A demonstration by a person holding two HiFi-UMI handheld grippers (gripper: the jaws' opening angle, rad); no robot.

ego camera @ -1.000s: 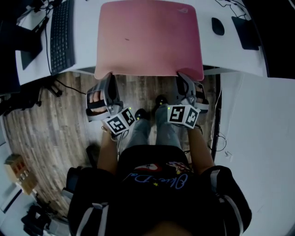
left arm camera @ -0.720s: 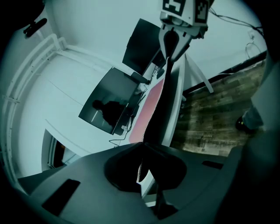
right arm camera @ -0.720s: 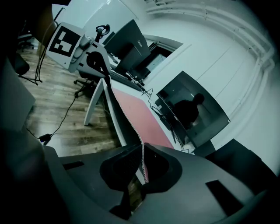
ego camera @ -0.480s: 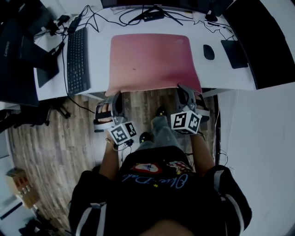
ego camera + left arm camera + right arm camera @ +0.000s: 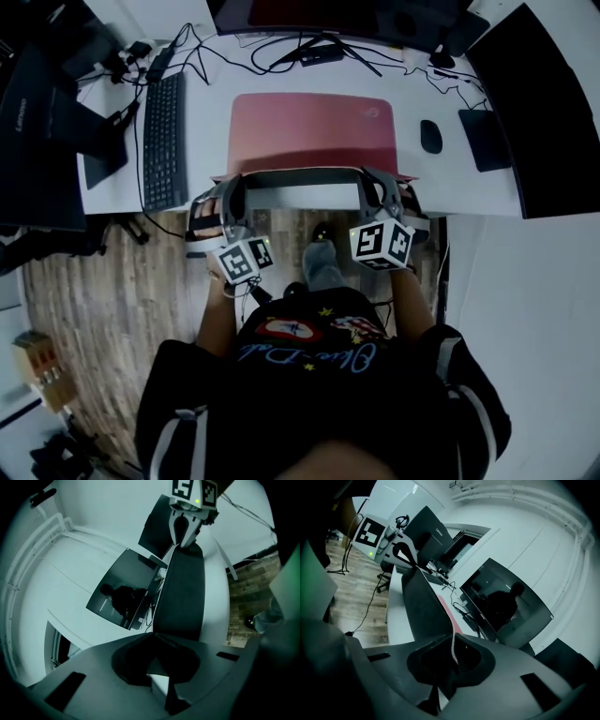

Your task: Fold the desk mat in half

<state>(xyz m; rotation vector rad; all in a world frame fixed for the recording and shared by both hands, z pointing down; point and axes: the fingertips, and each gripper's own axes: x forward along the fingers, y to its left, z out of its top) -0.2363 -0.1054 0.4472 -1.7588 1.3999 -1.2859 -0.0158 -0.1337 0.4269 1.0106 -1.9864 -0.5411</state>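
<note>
Mid-fold: left gripper & right gripper are each clamped on a near corner of the desk mat, near edge raised above the desk's front edge, rest flat. Next: carry both corners fwd to the far edge, kept level.

A white desk spans the top of the head view. In front of it lies a floor of grey-brown wood planks. On the desk's left part sits a black keyboard, with a dark screen further left. On its right part are a black mouse and a small dark pad. Black cables tangle along its far edge, below a monitor. Behind the desk the wall is plain white and evenly lit.
</note>
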